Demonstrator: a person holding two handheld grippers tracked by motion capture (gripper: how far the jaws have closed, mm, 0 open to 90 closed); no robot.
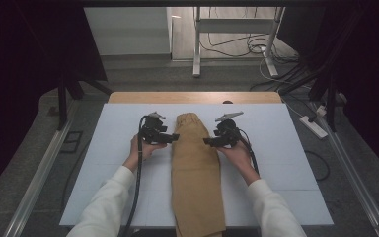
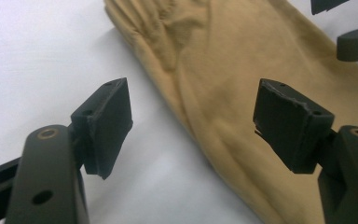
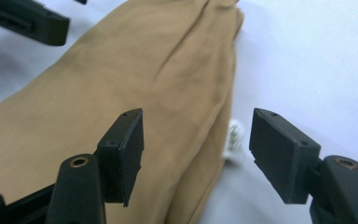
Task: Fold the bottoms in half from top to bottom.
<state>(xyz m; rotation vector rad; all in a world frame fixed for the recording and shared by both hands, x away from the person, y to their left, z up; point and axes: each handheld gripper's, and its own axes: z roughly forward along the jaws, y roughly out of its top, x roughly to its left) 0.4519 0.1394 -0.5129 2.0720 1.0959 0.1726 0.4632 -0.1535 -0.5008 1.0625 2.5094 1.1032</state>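
Observation:
A tan folded garment lies lengthwise down the middle of the white table cover, its near end hanging past the front edge. My left gripper is at the garment's left edge, jaws open and pointing right. In the left gripper view the left gripper straddles the cloth's edge with nothing pinched. My right gripper is at the garment's right edge, open and pointing left. Seen from the right gripper view, the right gripper straddles the garment's edge beside a small white label.
The wooden table edge shows beyond the cover. Behind it stand a desk frame and loose cables on the floor. A power strip lies at the right. Dark curtains flank both sides.

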